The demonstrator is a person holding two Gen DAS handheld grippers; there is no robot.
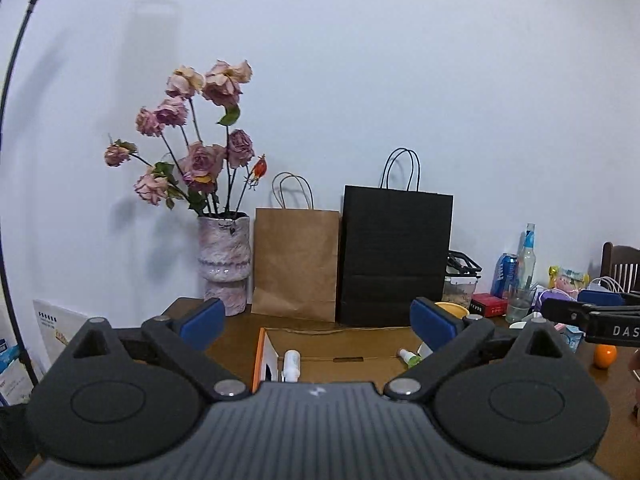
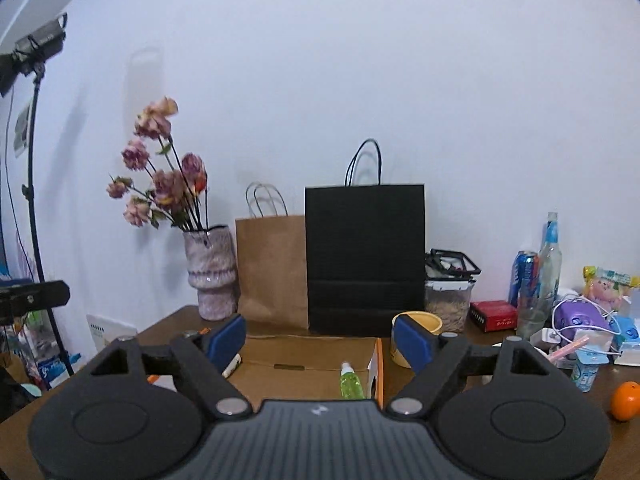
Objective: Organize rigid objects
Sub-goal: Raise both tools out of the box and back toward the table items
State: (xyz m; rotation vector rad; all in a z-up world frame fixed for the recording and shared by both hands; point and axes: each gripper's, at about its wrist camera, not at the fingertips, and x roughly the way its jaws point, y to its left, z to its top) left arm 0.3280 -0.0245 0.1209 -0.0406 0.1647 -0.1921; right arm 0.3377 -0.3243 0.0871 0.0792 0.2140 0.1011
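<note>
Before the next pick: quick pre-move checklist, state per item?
1. Left gripper open, nothing held: ok.
2. Right gripper open, nothing held: ok.
3. Cardboard box open on top, with room inside: ok.
4. White bottle and green bottle lie in the box: ok.
5. Orange sits loose on the table, outside the box: not ok.
6. Free path to the orange past the clutter: cannot tell.

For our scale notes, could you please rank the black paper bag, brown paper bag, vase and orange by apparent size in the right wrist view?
1. black paper bag
2. brown paper bag
3. vase
4. orange, smallest though nearest the camera.
</note>
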